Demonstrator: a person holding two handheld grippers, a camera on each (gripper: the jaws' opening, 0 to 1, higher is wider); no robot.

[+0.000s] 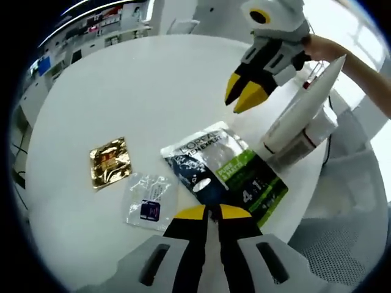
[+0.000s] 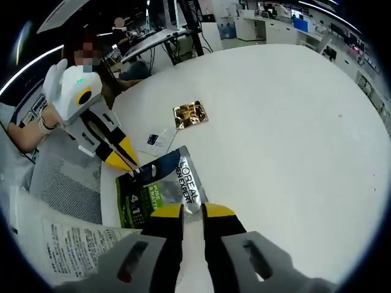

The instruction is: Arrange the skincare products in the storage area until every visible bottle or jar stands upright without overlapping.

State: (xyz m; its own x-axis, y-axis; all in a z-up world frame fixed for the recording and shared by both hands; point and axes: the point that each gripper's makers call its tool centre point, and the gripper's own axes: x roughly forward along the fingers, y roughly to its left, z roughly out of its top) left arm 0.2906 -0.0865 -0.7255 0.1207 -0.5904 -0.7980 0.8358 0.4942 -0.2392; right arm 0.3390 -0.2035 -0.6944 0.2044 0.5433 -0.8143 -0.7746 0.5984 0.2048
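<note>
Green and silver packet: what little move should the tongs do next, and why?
Probably lift the edge of the green, dark and silver foil sachet with the left tongs: it lies flat on the white round table, and their tips already sit at its edge.

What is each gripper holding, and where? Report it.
The left gripper looks shut on the L'Oreal sachet, pinching its edge. The right gripper hovers above the table, holding nothing.
</note>
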